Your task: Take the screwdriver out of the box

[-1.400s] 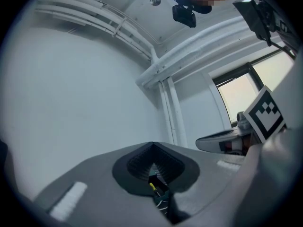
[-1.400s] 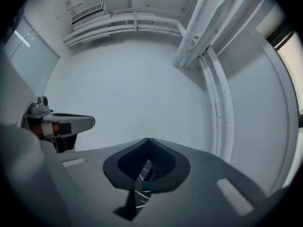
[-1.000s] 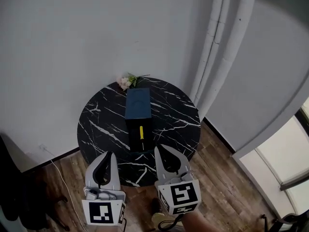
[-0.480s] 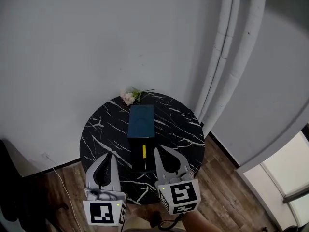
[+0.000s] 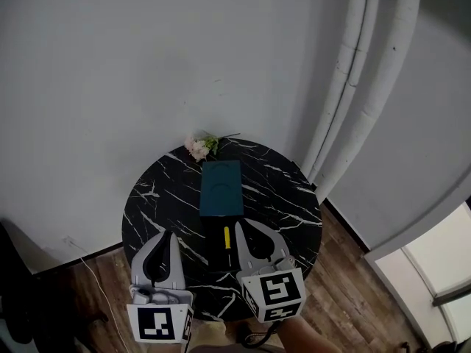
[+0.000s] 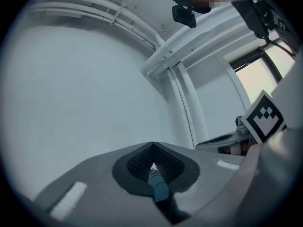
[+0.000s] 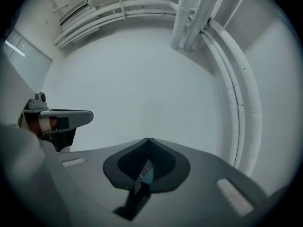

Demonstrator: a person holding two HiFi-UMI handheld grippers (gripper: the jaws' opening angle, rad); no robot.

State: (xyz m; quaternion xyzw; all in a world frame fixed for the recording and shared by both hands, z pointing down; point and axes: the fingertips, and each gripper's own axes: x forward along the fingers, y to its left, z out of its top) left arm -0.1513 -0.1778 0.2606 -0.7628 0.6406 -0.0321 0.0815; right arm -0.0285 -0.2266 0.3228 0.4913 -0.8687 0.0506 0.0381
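Observation:
A yellow screwdriver [image 5: 227, 237] lies in the open black part of a box [image 5: 218, 235] on a round black marble table [image 5: 162, 197]. The dark teal part of the box [image 5: 221, 188] sits just beyond it. Over the table's near edge, my left gripper [image 5: 167, 234] is shut and holds nothing, left of the box. My right gripper [image 5: 240, 225] is also shut and holds nothing, its tip just right of the screwdriver. In the left gripper view the left gripper [image 6: 152, 146] shows jaws that meet; the right gripper [image 7: 148, 140] looks the same in its own view.
A small bunch of pale flowers [image 5: 199, 145] lies at the table's far edge against the white wall. White pipes [image 5: 352, 87] run up the wall at the right. Wooden floor [image 5: 346, 293] surrounds the table, with a thin cable [image 5: 85, 250] at the left.
The table and box have come closer, and both grippers now reach over the table's near edge. The screwdriver now sits beside the right gripper's tip. Both jaws stay shut.

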